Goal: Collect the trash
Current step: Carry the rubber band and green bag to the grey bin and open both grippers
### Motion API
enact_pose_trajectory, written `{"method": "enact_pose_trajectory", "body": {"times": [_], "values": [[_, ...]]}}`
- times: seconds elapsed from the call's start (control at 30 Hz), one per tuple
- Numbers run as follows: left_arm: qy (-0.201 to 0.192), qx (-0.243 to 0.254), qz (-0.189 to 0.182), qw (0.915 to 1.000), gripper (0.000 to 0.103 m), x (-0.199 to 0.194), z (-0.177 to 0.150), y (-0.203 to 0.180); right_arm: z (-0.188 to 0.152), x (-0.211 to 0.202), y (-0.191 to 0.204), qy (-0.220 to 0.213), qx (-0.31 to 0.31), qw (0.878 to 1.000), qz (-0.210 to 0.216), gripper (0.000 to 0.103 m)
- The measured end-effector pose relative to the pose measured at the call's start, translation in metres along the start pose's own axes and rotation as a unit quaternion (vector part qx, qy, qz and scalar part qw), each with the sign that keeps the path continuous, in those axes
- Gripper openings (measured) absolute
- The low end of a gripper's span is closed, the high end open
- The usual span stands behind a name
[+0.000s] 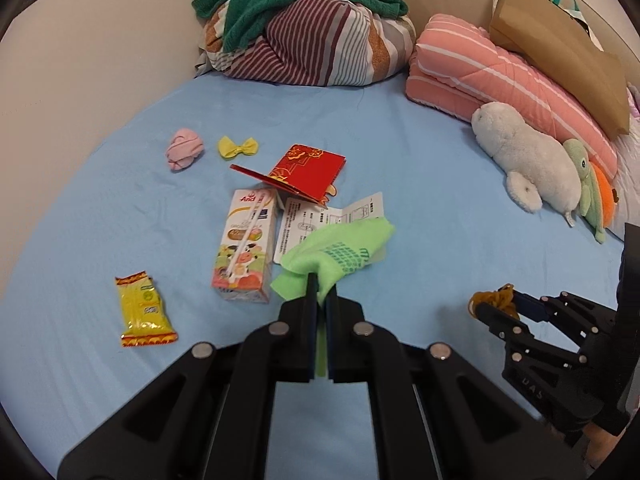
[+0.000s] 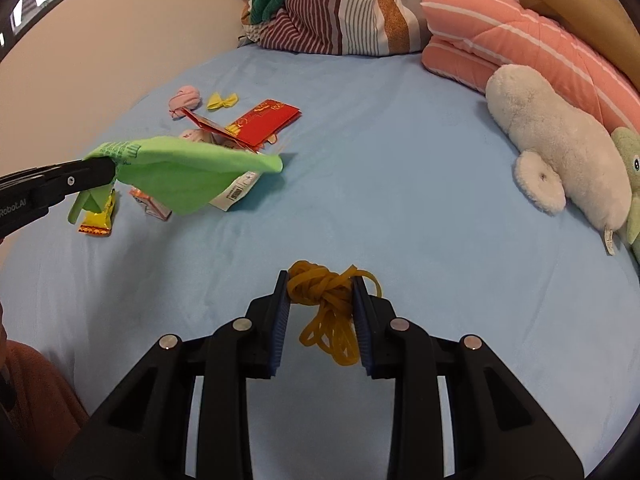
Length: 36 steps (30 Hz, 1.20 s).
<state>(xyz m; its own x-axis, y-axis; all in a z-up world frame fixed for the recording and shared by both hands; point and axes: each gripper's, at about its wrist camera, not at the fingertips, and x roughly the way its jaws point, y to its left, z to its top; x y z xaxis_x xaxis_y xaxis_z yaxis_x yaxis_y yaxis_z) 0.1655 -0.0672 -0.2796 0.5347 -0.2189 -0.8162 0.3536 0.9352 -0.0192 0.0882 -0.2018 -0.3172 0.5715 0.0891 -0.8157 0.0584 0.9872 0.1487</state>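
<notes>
My left gripper (image 1: 319, 286) is shut on a bright green sock (image 1: 340, 252) and holds it above the blue bed sheet (image 1: 400, 152); the sock also shows in the right wrist view (image 2: 188, 172). My right gripper (image 2: 320, 280) is shut on a tangle of yellow rubber bands (image 2: 324, 296), which hangs between its fingers; it shows in the left wrist view (image 1: 494, 300) too. On the sheet lie a milk carton (image 1: 246, 248), a yellow snack wrapper (image 1: 144, 310), a red envelope (image 1: 308, 172) and a printed leaflet (image 1: 320, 216).
A pink sock ball (image 1: 184, 154) and a yellow bow (image 1: 238, 146) lie further back. A striped bundle with a green towel (image 1: 312, 40) sits at the head. A pink quilt (image 1: 500, 80), a white plush (image 1: 528, 156) and a green plush (image 1: 592, 184) line the right side.
</notes>
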Motion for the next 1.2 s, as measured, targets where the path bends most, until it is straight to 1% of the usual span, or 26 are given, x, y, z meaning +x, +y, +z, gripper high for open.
{"method": "enact_pose_trajectory", "body": {"times": [0.1,0.2,0.37,0.6,0.73,0.83,0.97,1.07,1.2], "values": [[-0.007,-0.008,0.006,0.9999,0.004,-0.023,-0.01,0.007,-0.001,-0.017,0.012,-0.01,-0.011,1.0,0.007,0.028],[-0.015,-0.018,0.011,0.9997,0.004,-0.046,-0.019,0.015,-0.004,-0.033,0.022,-0.014,-0.008,1.0,0.025,0.028],[-0.035,-0.031,0.025,0.9986,0.004,-0.086,-0.032,0.032,-0.007,-0.064,0.05,-0.028,-0.032,0.998,0.048,0.028],[-0.068,-0.056,0.054,0.9947,0.004,-0.147,-0.052,0.063,0.001,-0.111,0.103,-0.058,-0.075,0.992,0.085,0.028],[-0.079,-0.075,0.081,0.9907,0.004,-0.179,-0.07,0.087,0.005,-0.134,0.139,-0.072,-0.112,0.985,0.109,0.028],[-0.083,-0.102,0.104,0.9859,0.004,-0.204,-0.089,0.109,0.009,-0.148,0.171,-0.077,-0.14,0.978,0.135,0.028],[-0.09,-0.138,0.142,0.976,0.004,-0.24,-0.115,0.14,0.011,-0.164,0.218,-0.08,-0.18,0.965,0.171,0.028],[-0.098,-0.161,0.173,0.9667,0.004,-0.27,-0.133,0.158,0.011,-0.176,0.257,-0.082,-0.214,0.953,0.198,0.028],[-0.107,-0.192,0.217,0.9512,0.004,-0.311,-0.157,0.181,0.008,-0.192,0.309,-0.079,-0.257,0.932,0.243,0.028]]}}
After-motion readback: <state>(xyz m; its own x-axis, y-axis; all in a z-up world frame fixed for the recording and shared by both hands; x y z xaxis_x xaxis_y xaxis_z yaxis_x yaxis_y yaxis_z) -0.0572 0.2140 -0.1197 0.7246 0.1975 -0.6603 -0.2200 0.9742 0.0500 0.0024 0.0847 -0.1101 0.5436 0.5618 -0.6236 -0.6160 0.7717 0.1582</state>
